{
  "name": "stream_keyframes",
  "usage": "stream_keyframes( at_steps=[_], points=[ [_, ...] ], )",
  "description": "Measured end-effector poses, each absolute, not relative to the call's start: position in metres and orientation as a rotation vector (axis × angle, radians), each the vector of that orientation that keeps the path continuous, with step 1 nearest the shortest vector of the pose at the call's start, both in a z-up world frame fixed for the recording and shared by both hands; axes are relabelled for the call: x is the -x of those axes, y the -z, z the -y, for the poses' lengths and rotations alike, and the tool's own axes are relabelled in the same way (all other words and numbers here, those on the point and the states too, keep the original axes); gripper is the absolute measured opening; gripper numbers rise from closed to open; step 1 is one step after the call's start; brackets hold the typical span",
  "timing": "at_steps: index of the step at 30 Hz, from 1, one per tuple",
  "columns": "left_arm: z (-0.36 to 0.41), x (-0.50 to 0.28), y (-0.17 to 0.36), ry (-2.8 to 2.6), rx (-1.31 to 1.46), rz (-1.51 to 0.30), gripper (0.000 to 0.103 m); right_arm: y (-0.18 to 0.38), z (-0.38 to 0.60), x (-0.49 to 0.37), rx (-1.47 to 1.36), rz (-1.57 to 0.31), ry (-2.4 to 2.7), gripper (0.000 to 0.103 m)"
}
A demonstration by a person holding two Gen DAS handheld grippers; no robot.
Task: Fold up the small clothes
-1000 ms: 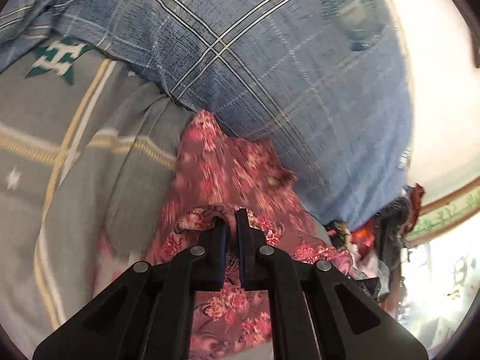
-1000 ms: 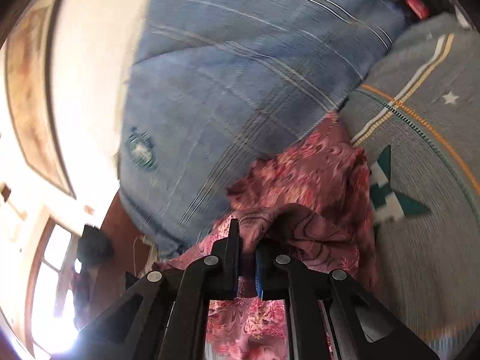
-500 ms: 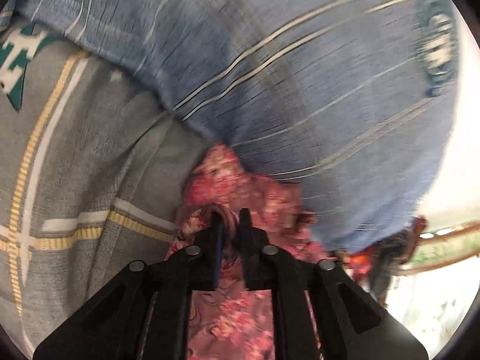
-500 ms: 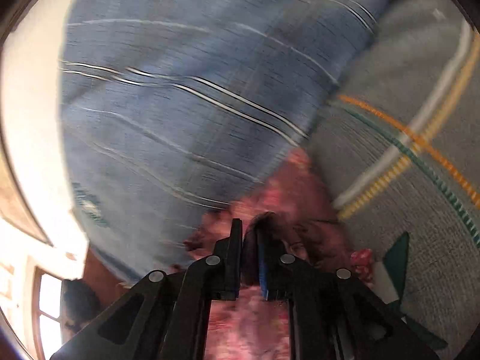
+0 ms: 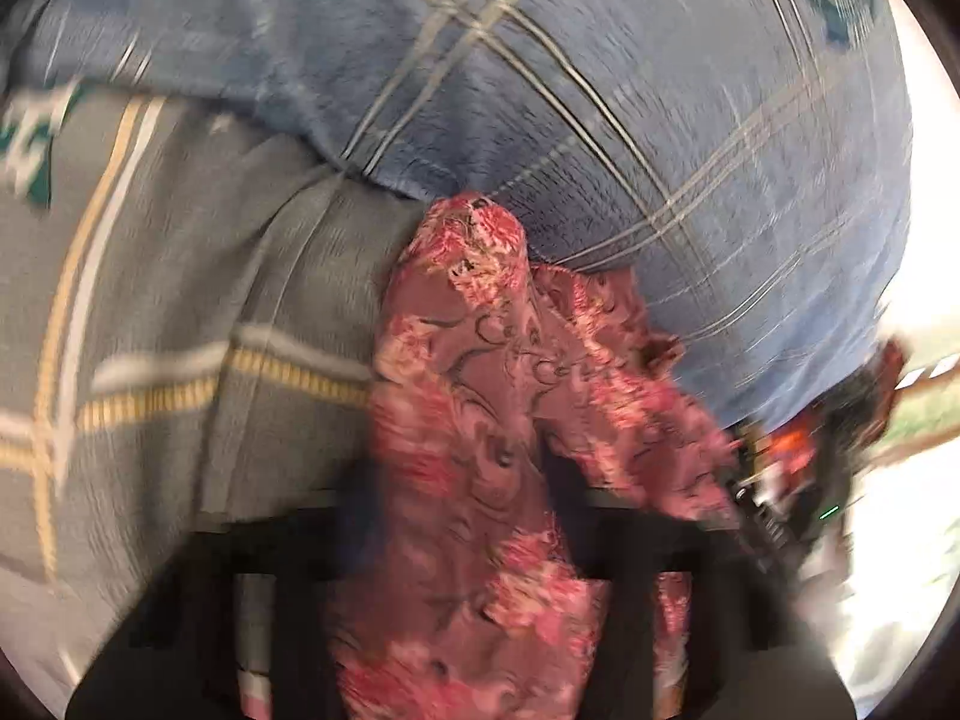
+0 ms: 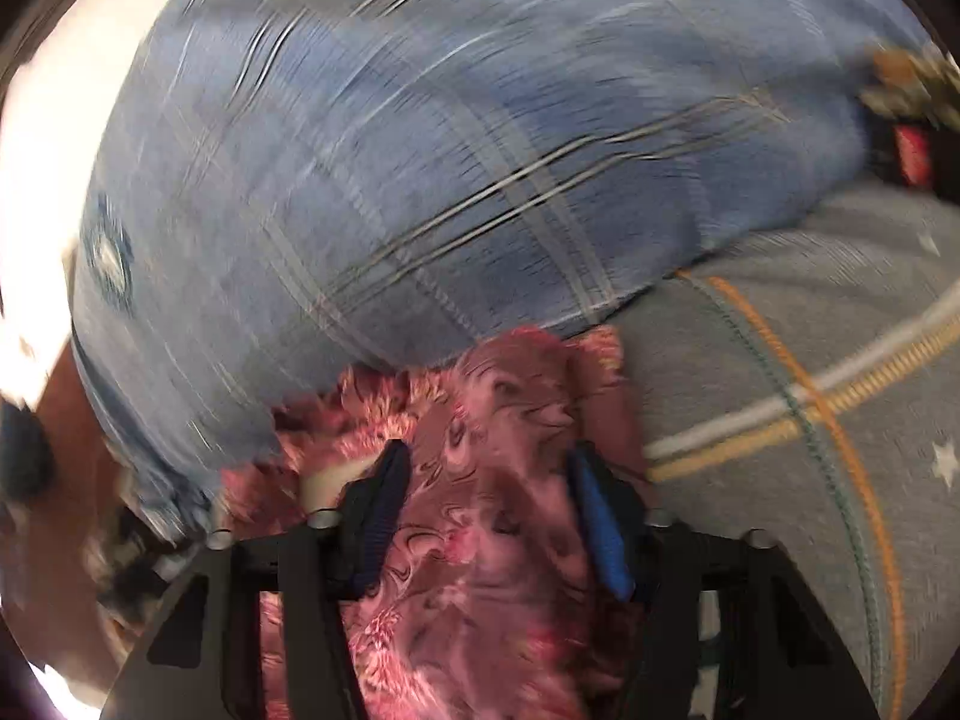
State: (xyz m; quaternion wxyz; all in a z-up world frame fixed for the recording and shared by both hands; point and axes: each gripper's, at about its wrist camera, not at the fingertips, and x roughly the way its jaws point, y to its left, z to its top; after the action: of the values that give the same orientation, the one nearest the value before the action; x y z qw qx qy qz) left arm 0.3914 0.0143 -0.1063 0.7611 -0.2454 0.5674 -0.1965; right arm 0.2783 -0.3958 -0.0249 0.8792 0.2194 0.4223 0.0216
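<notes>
On blanket (image 5: 150, 300), near pillow (image 5: 540, 90): garment (image 5: 480, 390) between jaws; left gripper (image 5: 462, 480) closing, right gripper (image 6: 489, 468) open; advise pinching hems squarely.

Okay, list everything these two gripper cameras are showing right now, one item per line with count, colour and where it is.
small floral cloth garment: one, pink and red, crumpled on the bedsheet against the blue bundle, running back between both grippers.
bulky checked fabric bundle: one, blue with pale lines and a round badge, behind the garment.
striped bedsheet: one, grey with yellow and white stripes, white stars and a green motif, underneath everything.
blurred clutter: count unclear, dark and red-orange, at the bundle's far end.
wall: one, white, behind the bundle.
left gripper: one, black, blurred, jaws closing with the garment between them.
right gripper: one, black with blue pads, jaws apart, garment between them.
</notes>
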Motion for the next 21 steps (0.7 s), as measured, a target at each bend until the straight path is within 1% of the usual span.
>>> stream_keyframes(
  at_steps=[1,3,5,6,8,10,11,13,15,16,17,19,20,21],
  points=[
    [-0.011,-0.393,0.103,0.413,0.496,-1.222,0.008,0.022,0.387,-0.283,-0.405,-0.891,-0.045,0.006],
    [-0.015,-0.394,0.099,0.394,0.496,-1.182,0.006,0.005,0.387,-0.279,-0.394,-0.801,-0.054,0.005],
    [-0.024,-0.4,0.099,0.357,0.497,-1.157,0.004,-0.01,0.41,-0.27,-0.512,-0.671,-0.031,0.004],
    [-0.028,-0.405,0.103,0.322,0.494,-1.158,0.004,-0.009,0.422,-0.269,-0.558,-0.643,-0.006,0.004],
    [-0.036,-0.418,0.117,0.246,0.487,-1.201,0.004,0.011,0.446,-0.276,-0.641,-0.682,0.058,0.004],
    [-0.044,-0.42,0.126,0.238,0.541,-1.228,0.004,0.047,0.458,-0.289,-0.66,-0.853,0.136,0.004],
    [-0.048,-0.418,0.124,0.237,0.559,-1.224,0.004,0.057,0.459,-0.289,-0.678,-0.897,0.139,0.005],
    [-0.059,-0.407,0.112,0.247,0.559,-1.186,0.004,0.051,0.459,-0.274,-0.713,-0.838,0.115,0.013],
    [-0.069,-0.391,0.105,0.29,0.57,-1.183,0.004,0.038,0.458,-0.248,-0.735,-0.77,0.06,0.017],
    [-0.073,-0.379,0.101,0.325,0.581,-1.186,0.005,0.035,0.458,-0.238,-0.743,-0.762,0.035,0.026],
    [-0.077,-0.369,0.099,0.355,0.586,-1.194,0.01,0.032,0.456,-0.219,-0.75,-0.752,0.009,0.035],
    [-0.081,-0.336,0.095,0.427,0.609,-1.206,0.025,0.028,0.453,-0.186,-0.744,-0.757,-0.02,0.039],
    [-0.079,-0.318,0.092,0.451,0.619,-1.206,0.041,0.026,0.448,-0.179,-0.738,-0.763,-0.023,0.041],
    [-0.078,-0.304,0.091,0.463,0.624,-1.199,0.054,0.028,0.444,-0.157,-0.734,-0.764,-0.029,0.041]
  ],
)
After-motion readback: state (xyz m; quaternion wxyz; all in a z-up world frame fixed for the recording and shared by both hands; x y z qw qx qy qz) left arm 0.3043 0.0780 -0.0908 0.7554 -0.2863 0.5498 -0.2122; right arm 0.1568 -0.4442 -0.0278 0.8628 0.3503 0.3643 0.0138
